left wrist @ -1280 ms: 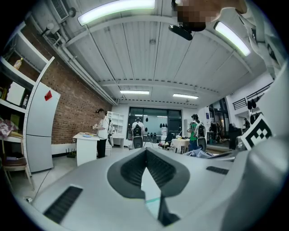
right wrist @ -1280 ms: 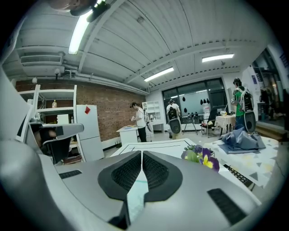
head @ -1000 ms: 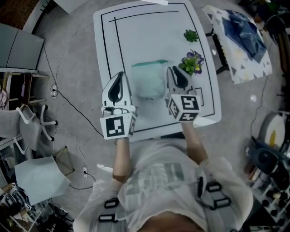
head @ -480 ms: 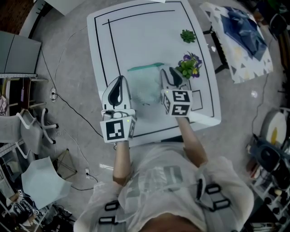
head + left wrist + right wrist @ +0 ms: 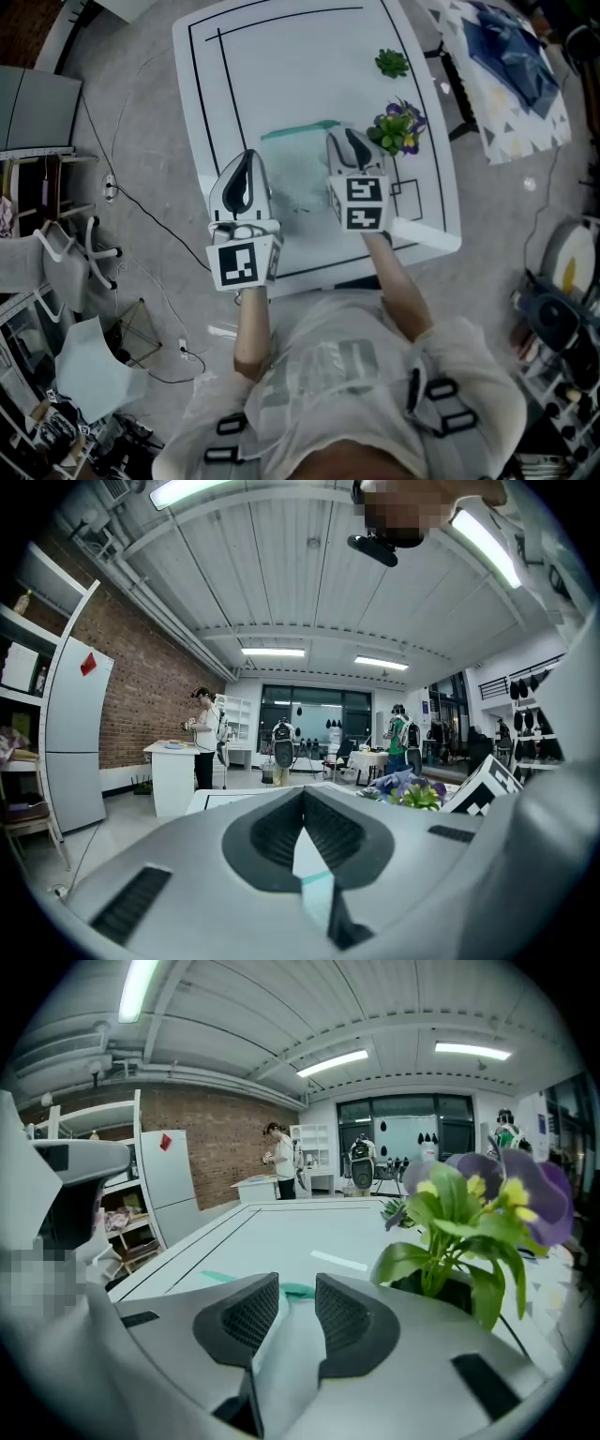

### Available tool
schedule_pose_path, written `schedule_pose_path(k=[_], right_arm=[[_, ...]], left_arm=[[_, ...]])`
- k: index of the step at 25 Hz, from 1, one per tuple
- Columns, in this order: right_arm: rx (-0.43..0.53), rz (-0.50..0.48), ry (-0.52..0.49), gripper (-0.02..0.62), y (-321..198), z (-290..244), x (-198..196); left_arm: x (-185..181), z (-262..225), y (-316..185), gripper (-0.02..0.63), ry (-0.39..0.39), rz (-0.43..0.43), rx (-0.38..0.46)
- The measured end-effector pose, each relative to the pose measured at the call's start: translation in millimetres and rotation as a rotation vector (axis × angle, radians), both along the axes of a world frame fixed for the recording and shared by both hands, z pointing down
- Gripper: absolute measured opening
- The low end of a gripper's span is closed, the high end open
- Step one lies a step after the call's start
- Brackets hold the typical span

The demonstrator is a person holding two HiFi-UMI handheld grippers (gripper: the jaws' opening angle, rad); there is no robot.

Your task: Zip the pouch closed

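Note:
A pale pouch [image 5: 302,173] with a teal zipper strip [image 5: 300,128] along its far edge lies on the white table [image 5: 281,56]. My left gripper [image 5: 247,157] sits at the pouch's left side. In the left gripper view this gripper [image 5: 303,799] is shut, with a sliver of the pouch [image 5: 309,855] pinched between the pads. My right gripper [image 5: 347,139] is at the pouch's right end. In the right gripper view its jaws [image 5: 295,1286] stand apart, with pale pouch fabric lying between them untouched. The zipper strip [image 5: 217,1277] runs off to the left.
A potted plant with purple flowers [image 5: 398,131] stands right beside the right gripper, large in the right gripper view [image 5: 469,1213]. A small green plant [image 5: 392,64] sits farther back. A patterned cloth [image 5: 511,66] lies right of the table; chairs [image 5: 66,262] and cables are on the left.
Both grippers have sunk toward the table. The pouch, which bulged between them before, now lies flatter and farther back. The right gripper has shifted a little left.

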State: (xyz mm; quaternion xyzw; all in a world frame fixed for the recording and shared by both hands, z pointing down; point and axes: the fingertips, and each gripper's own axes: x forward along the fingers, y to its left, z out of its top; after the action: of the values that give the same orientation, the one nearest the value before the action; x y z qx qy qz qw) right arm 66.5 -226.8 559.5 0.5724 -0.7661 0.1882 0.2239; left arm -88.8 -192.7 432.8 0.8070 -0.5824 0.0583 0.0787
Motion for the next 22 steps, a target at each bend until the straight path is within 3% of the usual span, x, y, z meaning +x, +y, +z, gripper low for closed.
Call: schedule_pose_path(k=[9, 13, 22], right_arm=[[-0.061, 0.061, 0.015, 0.120, -12.6, 21.6, 26.8], [-0.098, 0.026, -0.007, 0.156, -16.4, 32.6, 28.3], [-0.153, -0.010, 0.003, 0.156, -17.8, 41.4, 27.0]], left_arm=[[-2.1, 3.9, -3.7, 0.006, -0.001, -0.004, -0.011], [-1.8, 6.3, -7.5, 0.006, 0.006, -0.014, -0.016], [-0.7, 16.1, -8.7, 0.006, -0.018, -0.017, -0.035]])
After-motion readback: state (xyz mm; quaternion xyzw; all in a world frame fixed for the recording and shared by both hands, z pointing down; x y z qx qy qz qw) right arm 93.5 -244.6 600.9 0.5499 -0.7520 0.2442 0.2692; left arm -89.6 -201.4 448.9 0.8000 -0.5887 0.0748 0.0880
